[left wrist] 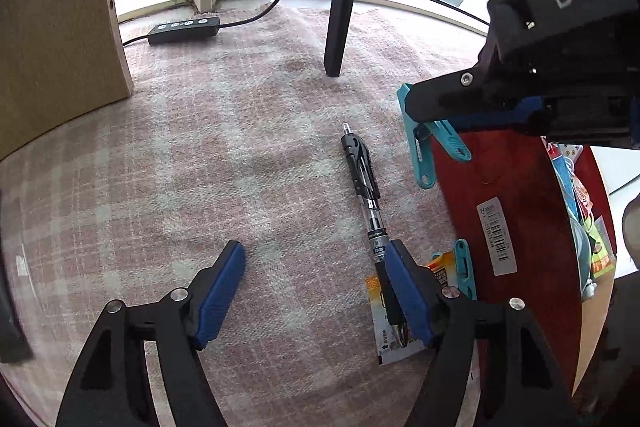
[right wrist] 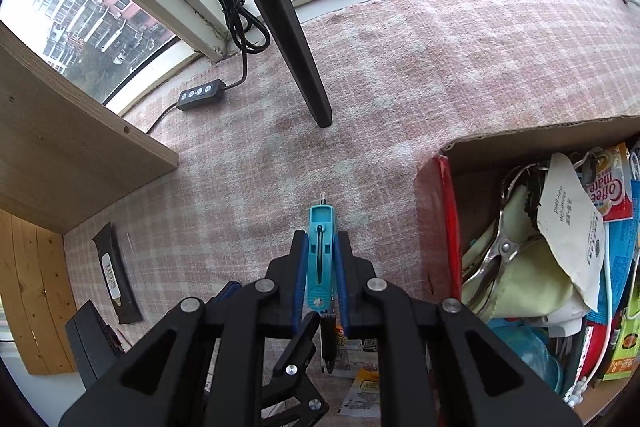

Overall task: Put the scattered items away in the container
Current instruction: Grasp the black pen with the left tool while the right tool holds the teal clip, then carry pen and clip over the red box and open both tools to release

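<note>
My right gripper (right wrist: 320, 259) is shut on a teal clothes peg (right wrist: 319, 259) and holds it above the pink checked cloth, left of the red cardboard box (right wrist: 444, 227). In the left wrist view the same peg (left wrist: 420, 151) hangs under the right gripper beside the box wall (left wrist: 508, 211). A black pen (left wrist: 366, 195) lies on the cloth, its lower end passing by the right finger (left wrist: 404, 287) of my open left gripper (left wrist: 316, 291). A small orange-and-white sachet (left wrist: 390, 323) lies under that finger. A second teal peg (left wrist: 466, 271) lies against the box.
The box holds metal tongs (right wrist: 500, 251), packets (right wrist: 608, 191) and a cloth. A black stand leg (left wrist: 340, 7) and a cable switch (left wrist: 184, 31) stand further off by the window. A wooden panel (left wrist: 52, 47) is at left. A dark sachet (right wrist: 116, 279) lies on the cloth.
</note>
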### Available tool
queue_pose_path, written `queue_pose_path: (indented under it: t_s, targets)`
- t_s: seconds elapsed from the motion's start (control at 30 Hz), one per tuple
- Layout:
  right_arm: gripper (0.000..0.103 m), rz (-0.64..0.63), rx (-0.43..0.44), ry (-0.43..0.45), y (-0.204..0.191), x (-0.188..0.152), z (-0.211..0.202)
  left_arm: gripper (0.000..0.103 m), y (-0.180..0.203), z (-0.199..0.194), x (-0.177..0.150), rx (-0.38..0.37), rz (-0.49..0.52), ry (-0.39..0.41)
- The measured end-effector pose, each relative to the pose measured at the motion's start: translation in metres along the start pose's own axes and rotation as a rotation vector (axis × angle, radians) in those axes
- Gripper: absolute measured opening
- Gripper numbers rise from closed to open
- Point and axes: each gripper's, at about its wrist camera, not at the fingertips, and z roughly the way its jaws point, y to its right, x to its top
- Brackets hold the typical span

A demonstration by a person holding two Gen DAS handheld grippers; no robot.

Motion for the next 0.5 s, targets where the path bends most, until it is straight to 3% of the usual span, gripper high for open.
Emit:
queue_pose_path:
  t_s: [0.1,0.3,0.4,0.43,0.47,0.5]
  targets:
    - [0.013,-0.002,0.003,0.010,0.002,-0.001,-0.006,0.069,0.002,-0.004,0.001,-0.025,-0.020,0.001]
    - [0.013,0.004,0.011,0.005,0.005,-0.004,-0.008,0.061,0.036,0.034,0.011,0.111,0.089,0.000]
    - [0.013,0.006,0.010,0.004,0.006,-0.007,-0.007,0.032,0.039,0.037,0.013,0.163,0.099,0.015]
    - [0.013,0.006,0.009,0.005,0.006,-0.008,-0.007,0.018,0.038,0.035,0.013,0.175,0.099,0.020]
    - [0.013,0.006,0.008,0.007,0.006,-0.008,-0.007,0.011,0.035,0.035,0.013,0.161,0.089,0.021]
    - [0.013,0.007,0.008,0.008,0.006,-0.009,-0.007,0.010,0.030,0.032,0.012,0.136,0.073,0.015]
